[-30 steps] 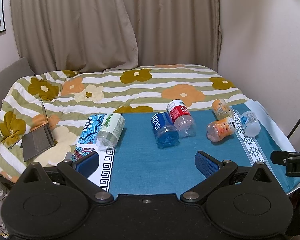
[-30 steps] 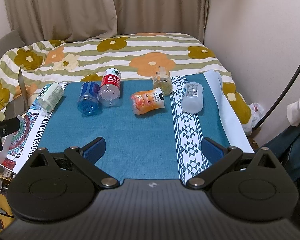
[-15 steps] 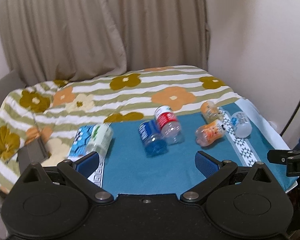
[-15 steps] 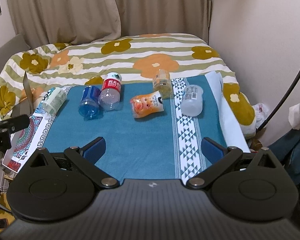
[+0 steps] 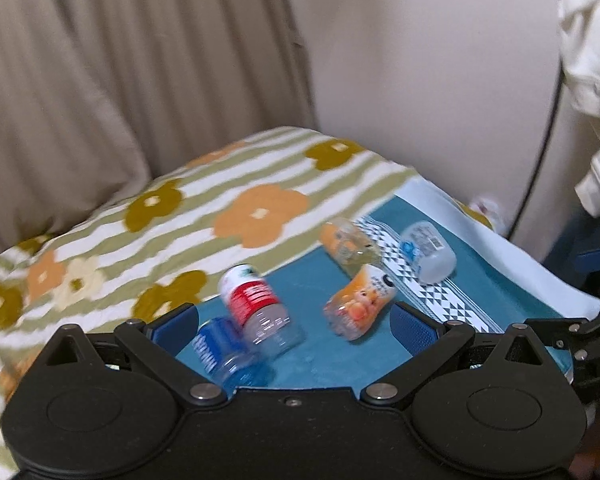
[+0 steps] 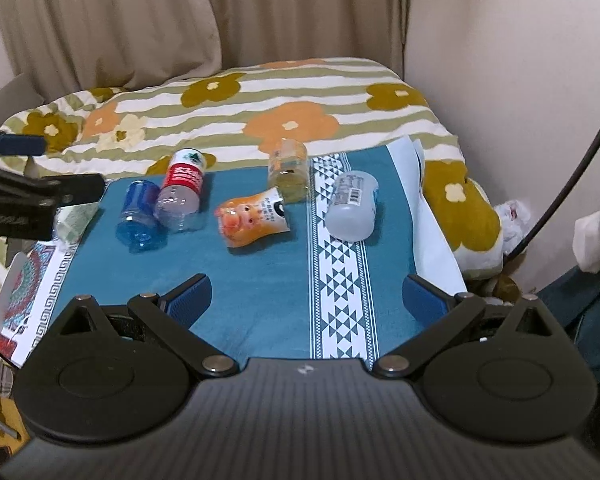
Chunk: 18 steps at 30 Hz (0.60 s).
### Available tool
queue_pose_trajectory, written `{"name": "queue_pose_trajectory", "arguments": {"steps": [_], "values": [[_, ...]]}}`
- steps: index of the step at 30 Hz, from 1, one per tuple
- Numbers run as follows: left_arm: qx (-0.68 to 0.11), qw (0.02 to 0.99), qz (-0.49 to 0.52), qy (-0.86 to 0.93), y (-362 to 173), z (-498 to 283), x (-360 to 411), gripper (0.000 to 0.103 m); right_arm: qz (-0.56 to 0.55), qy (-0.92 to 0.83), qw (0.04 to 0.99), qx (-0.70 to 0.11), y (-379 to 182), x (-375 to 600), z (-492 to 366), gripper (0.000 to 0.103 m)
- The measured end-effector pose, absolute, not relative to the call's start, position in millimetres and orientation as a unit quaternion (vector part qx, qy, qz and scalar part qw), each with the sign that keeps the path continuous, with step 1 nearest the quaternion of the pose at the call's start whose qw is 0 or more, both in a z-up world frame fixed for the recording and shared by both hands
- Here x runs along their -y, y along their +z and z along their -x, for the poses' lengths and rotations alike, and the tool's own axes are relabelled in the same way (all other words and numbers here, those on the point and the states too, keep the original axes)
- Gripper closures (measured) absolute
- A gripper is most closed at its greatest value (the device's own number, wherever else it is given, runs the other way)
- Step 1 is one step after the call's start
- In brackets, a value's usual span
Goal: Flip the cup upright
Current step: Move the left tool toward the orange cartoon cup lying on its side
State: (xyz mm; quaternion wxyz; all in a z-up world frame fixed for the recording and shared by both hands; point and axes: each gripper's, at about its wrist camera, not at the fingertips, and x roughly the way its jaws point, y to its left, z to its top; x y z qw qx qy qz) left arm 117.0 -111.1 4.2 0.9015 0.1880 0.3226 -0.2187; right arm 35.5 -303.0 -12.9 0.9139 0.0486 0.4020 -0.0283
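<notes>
Bottles and cups lay toppled on the teal cloth (image 6: 260, 292) as both grippers hung released and empty. Since a second earlier the left gripper (image 5: 296, 322) had swung right and tilted, so the red-labelled bottle (image 5: 256, 308) and blue bottle (image 5: 224, 354) now sat between its spread jaws; a reach looked to be starting. The frosted cup (image 6: 352, 206) lay on its side ahead of the right gripper (image 6: 306, 298), well beyond its jaws, beside the orange cartoon bottle (image 6: 254, 218). Motion blur smeared the left view, and which vessel was targeted could not be told.
</notes>
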Motion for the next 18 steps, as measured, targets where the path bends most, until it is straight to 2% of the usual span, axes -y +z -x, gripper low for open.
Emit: {"name": "queue_pose_trajectory", "arguments": {"steps": [12,18], "values": [[-0.389,0.803,-0.289,-0.346,-71.9,-216.9,180.7,0.0,-0.1,-0.105,0.888,-0.437,-49.1,316.4,-71.6,0.0],[-0.422,0.759,-0.325,-0.375,-110.6,-240.3,202.0,0.007,-0.14,-0.141,0.869,-0.454,-68.2,321.2,-79.3,0.0]]}}
